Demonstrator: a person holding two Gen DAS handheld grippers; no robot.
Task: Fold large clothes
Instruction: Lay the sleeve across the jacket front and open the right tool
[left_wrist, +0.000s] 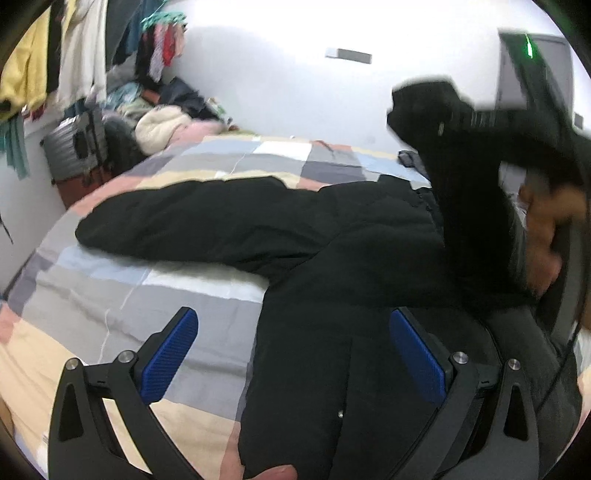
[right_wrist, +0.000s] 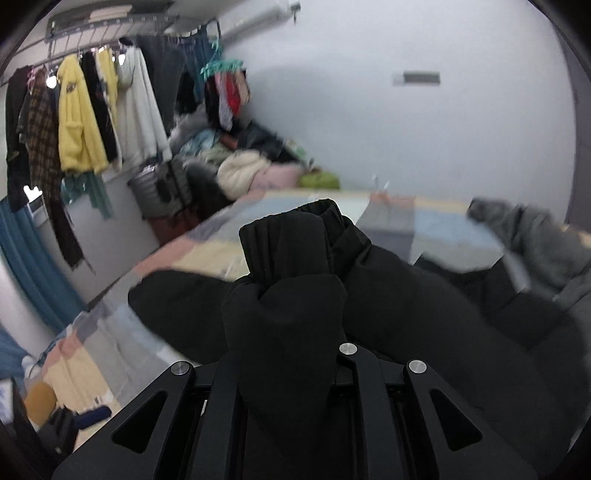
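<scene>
A large black padded coat (left_wrist: 332, 240) lies spread on the patchwork bed (left_wrist: 110, 295). One sleeve (left_wrist: 184, 218) stretches out flat to the left. My left gripper (left_wrist: 295, 354) hangs open just above the coat's body, its blue pads (left_wrist: 170, 354) wide apart with nothing between them. The other sleeve (right_wrist: 288, 258) is bunched in my right gripper (right_wrist: 291, 354), which is shut on it; the cuff (right_wrist: 317, 214) sticks up beyond the hidden fingertips. In the left wrist view that raised sleeve (left_wrist: 421, 107) and a person's hand (left_wrist: 543, 236) are at the upper right, blurred.
Grey fur trim (right_wrist: 539, 236) lies at the coat's far right. A heap of clothes (right_wrist: 243, 170) and a grey suitcase (left_wrist: 74, 147) stand beyond the bed's far left corner. Garments hang on a rack (right_wrist: 81, 122) along the left wall.
</scene>
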